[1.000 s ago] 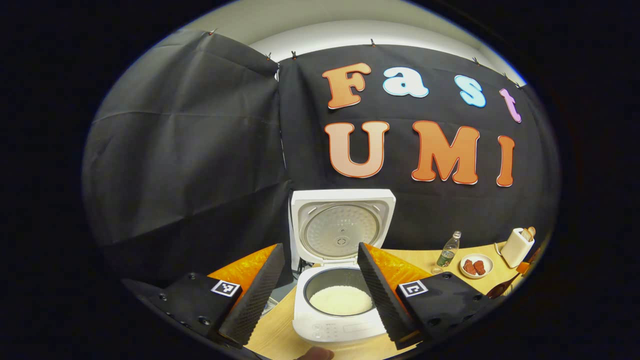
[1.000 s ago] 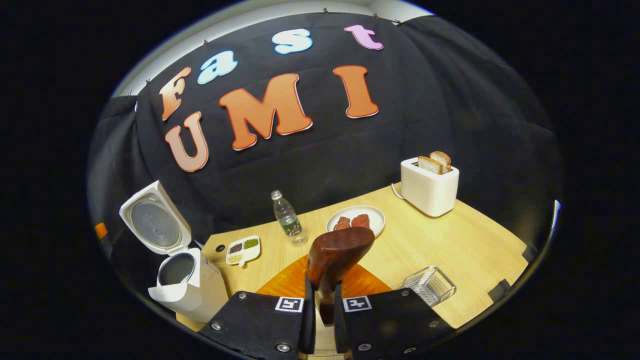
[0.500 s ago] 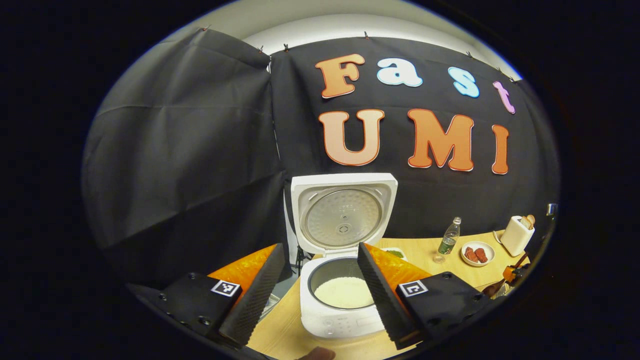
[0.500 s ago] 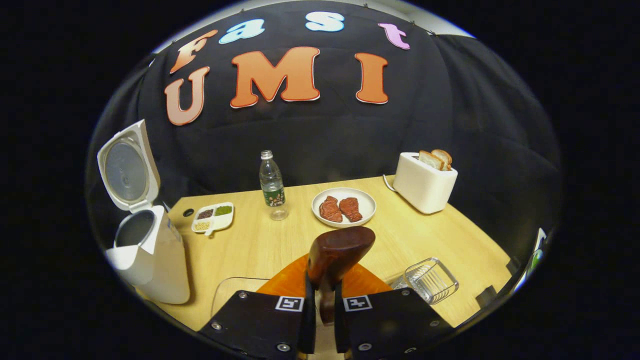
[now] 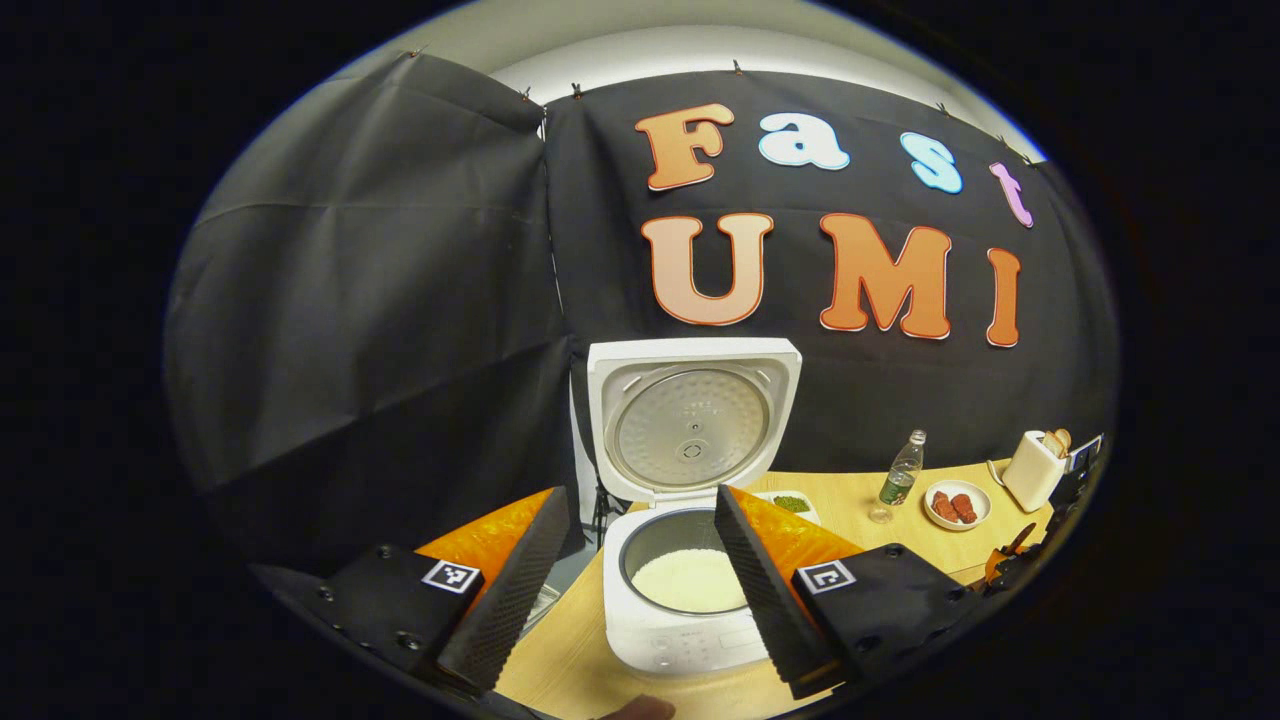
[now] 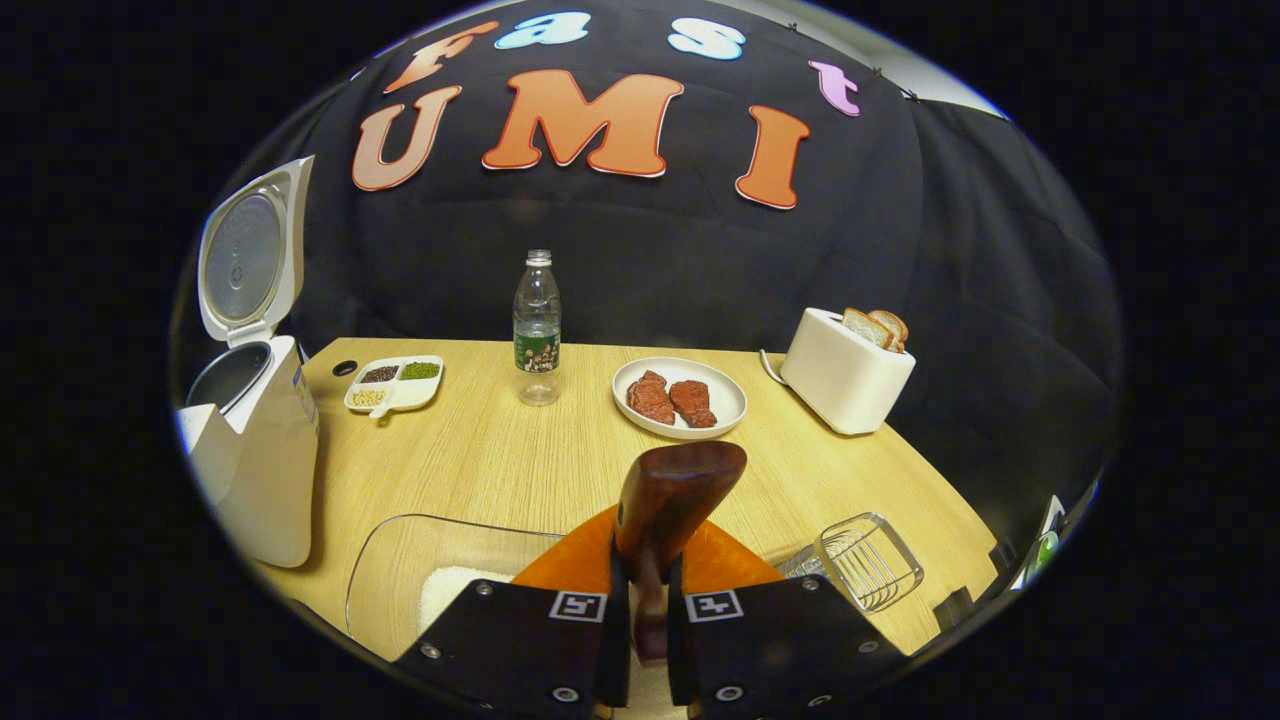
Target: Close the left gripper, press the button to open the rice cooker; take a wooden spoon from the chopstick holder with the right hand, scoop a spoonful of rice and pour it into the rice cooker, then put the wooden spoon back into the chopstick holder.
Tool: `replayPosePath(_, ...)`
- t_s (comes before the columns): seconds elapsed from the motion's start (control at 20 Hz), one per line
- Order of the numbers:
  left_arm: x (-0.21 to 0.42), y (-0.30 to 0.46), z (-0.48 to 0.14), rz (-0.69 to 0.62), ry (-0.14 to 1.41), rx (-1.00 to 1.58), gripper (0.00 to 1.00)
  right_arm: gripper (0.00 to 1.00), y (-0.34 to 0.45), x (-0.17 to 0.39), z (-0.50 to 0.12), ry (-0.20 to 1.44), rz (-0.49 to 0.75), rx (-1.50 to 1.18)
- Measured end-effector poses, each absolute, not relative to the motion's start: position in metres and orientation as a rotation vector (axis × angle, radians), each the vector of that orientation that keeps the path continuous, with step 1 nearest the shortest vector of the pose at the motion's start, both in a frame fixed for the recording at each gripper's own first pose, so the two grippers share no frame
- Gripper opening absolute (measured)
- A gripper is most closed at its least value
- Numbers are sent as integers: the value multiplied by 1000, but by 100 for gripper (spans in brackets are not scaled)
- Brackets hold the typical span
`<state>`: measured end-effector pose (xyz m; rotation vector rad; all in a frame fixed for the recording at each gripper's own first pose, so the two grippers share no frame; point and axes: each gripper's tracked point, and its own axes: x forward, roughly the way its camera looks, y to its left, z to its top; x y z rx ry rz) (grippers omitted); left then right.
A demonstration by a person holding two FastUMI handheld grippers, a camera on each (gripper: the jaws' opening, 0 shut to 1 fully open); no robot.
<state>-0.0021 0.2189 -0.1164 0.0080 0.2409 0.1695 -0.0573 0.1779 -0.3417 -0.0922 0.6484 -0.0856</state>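
Observation:
The white rice cooker (image 5: 690,640) stands with its lid (image 5: 690,425) up and white rice in its pot. My left gripper (image 5: 640,497) hangs open in front of it, a finger on either side of the pot and nothing between them. In the right gripper view the cooker (image 6: 260,470) is at the far left. My right gripper (image 6: 645,585) is shut on the handle of the dark wooden spoon (image 6: 680,490), whose bowl points up and forward over the table. The wire chopstick holder (image 6: 868,560) sits just right of it. A glass container of rice (image 6: 430,585) lies just left of it.
On the wooden table (image 6: 500,460) stand a water bottle (image 6: 537,325), a plate of meat (image 6: 680,398), a white toaster with bread (image 6: 845,372) and a small divided dish of beans (image 6: 395,382). Black cloth closes the back and sides.
My right gripper with the spoon has swung away from the cooker and dropped toward the table's near side; the glass rice container has come into view. The left gripper has barely moved.

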Motion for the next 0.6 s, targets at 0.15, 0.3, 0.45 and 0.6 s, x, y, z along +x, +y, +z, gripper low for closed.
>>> replayPosePath(0.15, 1, 220, -118, 172, 240, 11, 99, 14, 202, -62, -344, 646, -40, -66)
replayPosePath(0.3, 2, 217, -123, 163, 259, 7, 99, 14, 234, -71, -347, 678, 15, 74)
replayPosePath(0.45, 0, 222, -127, 172, 272, 22, 100, 15, 254, -75, -348, 693, 56, 117)
replayPosePath(0.6, -3, 226, -129, 185, 283, 20, 100, 14, 259, -78, -347, 707, 61, 180)
